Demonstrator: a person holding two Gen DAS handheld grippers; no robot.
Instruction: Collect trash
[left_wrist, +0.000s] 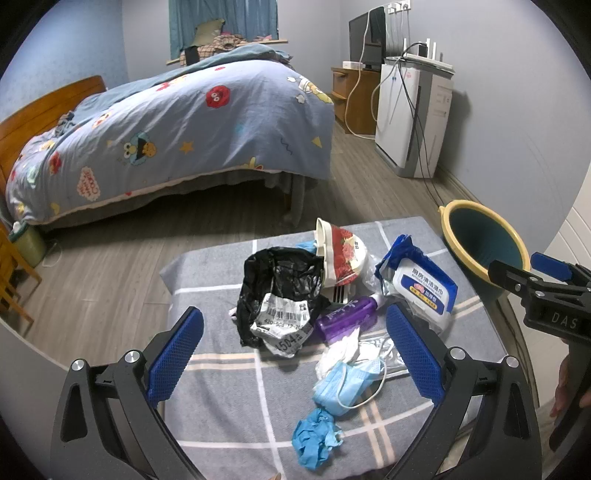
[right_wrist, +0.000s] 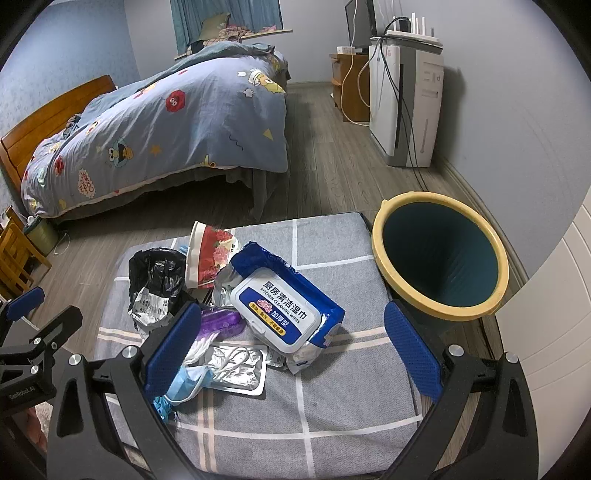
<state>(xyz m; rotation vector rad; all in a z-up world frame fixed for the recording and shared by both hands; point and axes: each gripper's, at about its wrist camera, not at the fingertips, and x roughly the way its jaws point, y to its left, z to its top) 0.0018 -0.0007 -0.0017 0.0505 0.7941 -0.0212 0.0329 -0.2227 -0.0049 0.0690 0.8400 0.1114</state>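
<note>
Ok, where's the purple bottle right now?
The purple bottle lies mid-pile on the grey checked cloth, between the black bag and the wipes pack.

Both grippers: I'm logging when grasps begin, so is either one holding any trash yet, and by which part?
Nothing is held: the left gripper and right gripper are both open above the trash.

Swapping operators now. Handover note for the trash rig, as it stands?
Left claw: open, empty, over the pile.
Right claw: open, empty, nearer the bin.
Pile on the checked cloth: black bag, wipes pack, purple bottle, face mask, blue glove, paper cup.
Bin is beside the cloth, looks empty.
Done: nothing visible. Left: all of it.
</note>
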